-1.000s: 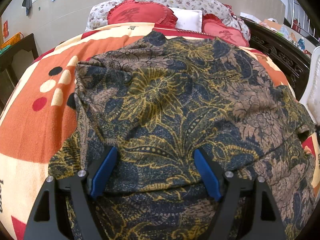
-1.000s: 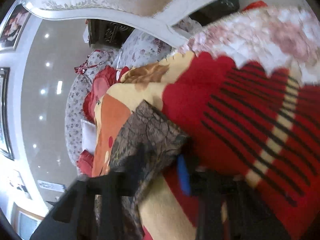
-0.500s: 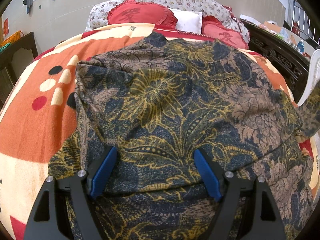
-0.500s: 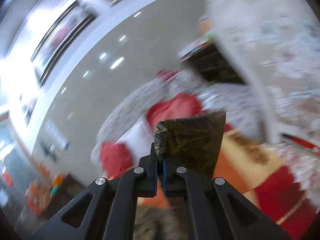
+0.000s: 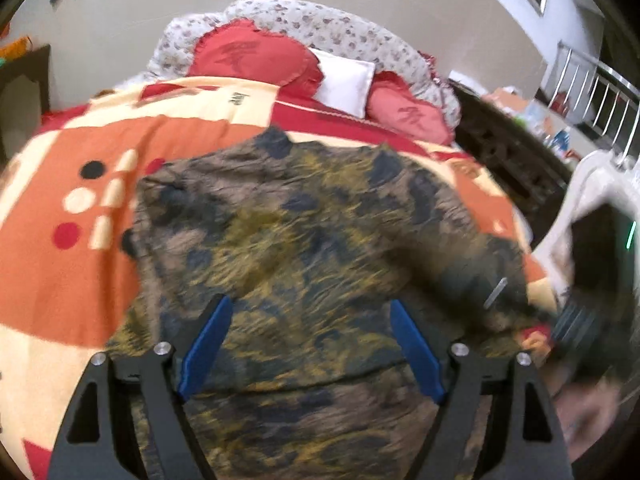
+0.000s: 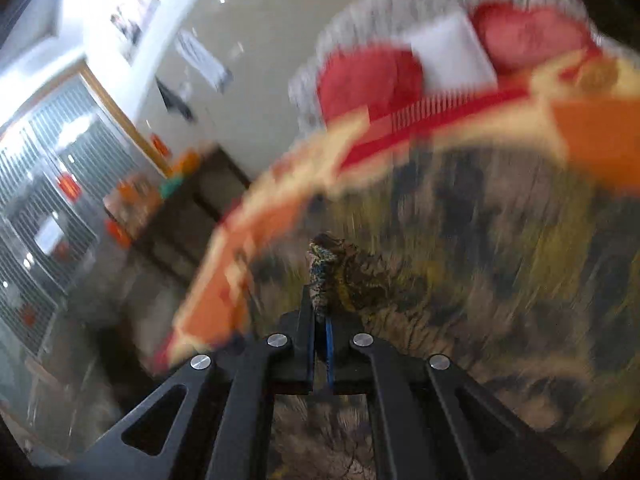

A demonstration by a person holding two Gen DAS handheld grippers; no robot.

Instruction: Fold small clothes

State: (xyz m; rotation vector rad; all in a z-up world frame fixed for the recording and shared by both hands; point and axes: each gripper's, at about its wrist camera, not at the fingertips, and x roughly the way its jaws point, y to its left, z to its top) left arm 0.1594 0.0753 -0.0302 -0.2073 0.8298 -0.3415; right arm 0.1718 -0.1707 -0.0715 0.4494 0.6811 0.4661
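**Right edge of the garment carried across for the fold**

Spread over the middle of the bed [image 5: 60, 272], on the orange and cream blanket: the dark floral garment [image 5: 304, 240], collar end toward the pillows [image 5: 256, 56] at the head. Right side of it lifted off the blanket and drawn inward, blurred with speed near the right edge of the bed.

Right hand-held gripper [image 6: 320, 312]: closed tight on a bunched pinch of the garment's edge, a tuft of cloth standing up between the blue pads. Seen also at the far right of the left wrist view, only as a dark blur.

Left hand-held gripper [image 5: 310, 344]: spread wide above the lower part of the garment, jaws just opened a little further, nothing pinched, cloth only lying beneath and between the pads [image 5: 206, 340].

Probably mid-fold, the right third on its way over the centre. To do it well: keep the pinch firm until the edge lies flat; carry low and level so the flap does not billow; aim the edge parallel to the left side; slow before setting down. Left hand-held gripper best kept clear of the landing area, or pressed on the centre line to hold the crease.
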